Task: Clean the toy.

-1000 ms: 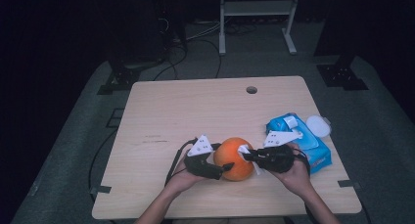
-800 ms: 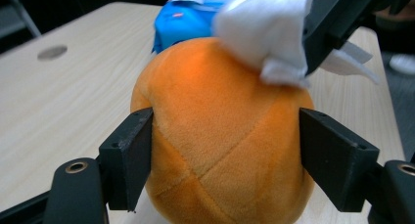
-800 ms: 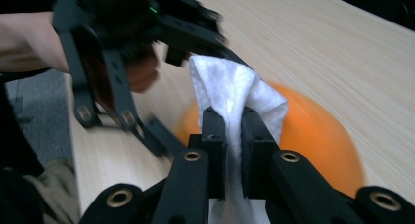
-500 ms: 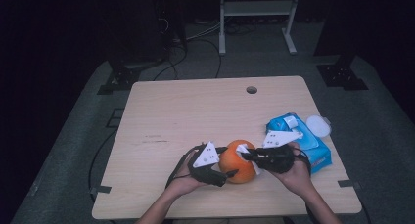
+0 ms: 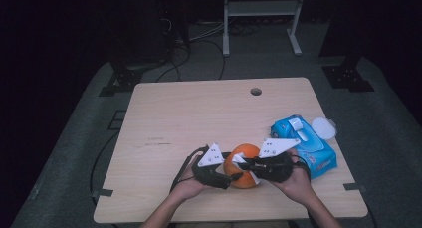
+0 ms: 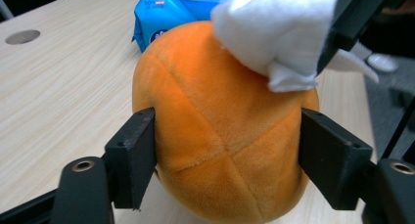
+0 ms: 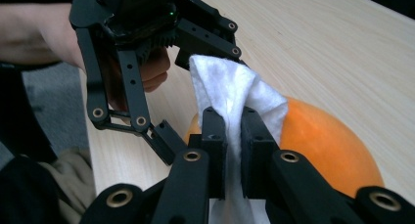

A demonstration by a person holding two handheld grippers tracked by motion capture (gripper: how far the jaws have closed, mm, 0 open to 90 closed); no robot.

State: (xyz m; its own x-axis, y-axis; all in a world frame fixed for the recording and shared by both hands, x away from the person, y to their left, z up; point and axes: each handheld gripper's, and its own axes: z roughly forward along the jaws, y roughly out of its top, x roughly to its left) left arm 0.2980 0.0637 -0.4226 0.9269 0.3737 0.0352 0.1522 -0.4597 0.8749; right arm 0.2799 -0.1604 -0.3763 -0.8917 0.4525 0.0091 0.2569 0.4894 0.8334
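Observation:
An orange plush ball [image 5: 243,174] rests on the wooden table [image 5: 199,113] near its front edge. My left gripper [image 5: 233,176] comes at it from the left. Its jaws have just been closing, and in the left gripper view my left gripper [image 6: 227,155] has both pads pressed against the ball's [image 6: 220,136] sides. My right gripper [image 5: 245,163] reaches in from the right, shut on a folded white wipe [image 7: 225,87]. The wipe [image 6: 274,33] lies against the top of the ball [image 7: 323,141], with my right gripper [image 7: 233,131] pinching its lower part.
A blue pack of wet wipes [image 5: 303,141] lies right of the hands, with a round white lid [image 5: 323,127] beside it. A small cable hole [image 5: 256,91] sits near the table's far edge. Dark floor, cables and a metal stand lie beyond the table.
My left gripper has slid right onto the ball and its jaws have closed on the ball's sides. The right gripper with the wipe has shifted slightly over the ball.

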